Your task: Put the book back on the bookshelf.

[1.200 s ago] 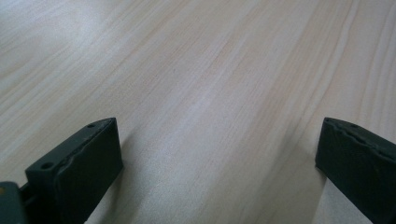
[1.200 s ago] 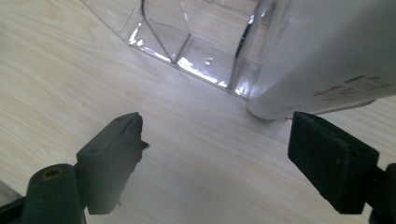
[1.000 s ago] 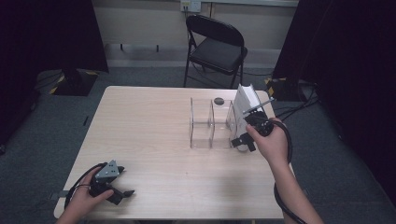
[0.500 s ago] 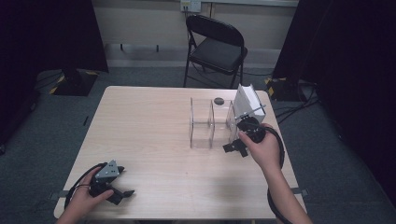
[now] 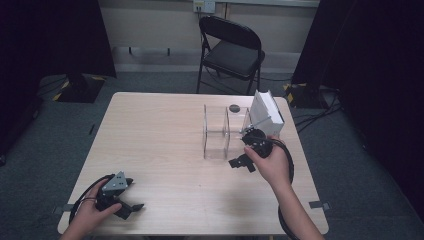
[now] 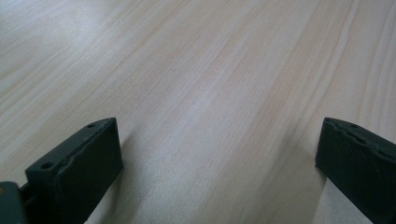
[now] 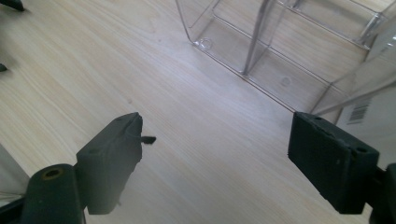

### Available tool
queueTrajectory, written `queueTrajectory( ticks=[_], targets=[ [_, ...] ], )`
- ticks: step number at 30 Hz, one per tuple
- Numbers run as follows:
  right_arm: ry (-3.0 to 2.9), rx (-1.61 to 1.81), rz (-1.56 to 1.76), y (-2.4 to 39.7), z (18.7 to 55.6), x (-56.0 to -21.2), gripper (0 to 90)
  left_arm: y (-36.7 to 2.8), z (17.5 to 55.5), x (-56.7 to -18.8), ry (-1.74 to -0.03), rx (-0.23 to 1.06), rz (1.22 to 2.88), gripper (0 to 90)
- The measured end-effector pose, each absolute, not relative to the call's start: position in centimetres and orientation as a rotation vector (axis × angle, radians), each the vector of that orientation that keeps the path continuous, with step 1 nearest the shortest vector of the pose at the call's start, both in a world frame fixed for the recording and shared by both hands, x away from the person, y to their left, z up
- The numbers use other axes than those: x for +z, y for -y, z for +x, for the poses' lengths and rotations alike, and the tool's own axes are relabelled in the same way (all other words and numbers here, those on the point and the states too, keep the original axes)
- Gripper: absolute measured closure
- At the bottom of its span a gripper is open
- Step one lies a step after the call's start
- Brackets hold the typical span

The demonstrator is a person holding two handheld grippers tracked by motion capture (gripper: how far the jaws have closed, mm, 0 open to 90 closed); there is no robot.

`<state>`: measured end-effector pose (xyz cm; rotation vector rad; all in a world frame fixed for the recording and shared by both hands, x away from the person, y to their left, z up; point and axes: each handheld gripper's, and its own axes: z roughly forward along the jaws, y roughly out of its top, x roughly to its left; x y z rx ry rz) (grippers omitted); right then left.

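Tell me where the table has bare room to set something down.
The light wooden table is bare across its left half, between the left claw and the clear acrylic divided organizer. It is crowded at the right: organizer, white box, right claw.

High view: fixed above near edge, facing forward and down over whole table (image 5: 165, 135). Left gripper view: low, close over bare wood. Right gripper view: low, close, facing clear acrylic organizer (image 7: 261, 42), shared with high view (image 5: 216, 131).

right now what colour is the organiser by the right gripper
Clear, see-through plastic organiser with dividers; the right gripper view shows it best.
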<state>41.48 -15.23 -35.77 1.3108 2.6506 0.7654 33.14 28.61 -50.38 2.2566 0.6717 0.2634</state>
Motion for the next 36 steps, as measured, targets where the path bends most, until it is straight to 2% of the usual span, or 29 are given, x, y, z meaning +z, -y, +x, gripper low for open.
queueTrajectory(
  ticks=[36],
  targets=[
    [-2.752,0.885,1.170,10.7,40.0,-40.2,17.4,-28.6,33.1,-50.4,-0.670,0.265,2.259,0.0]
  ],
)
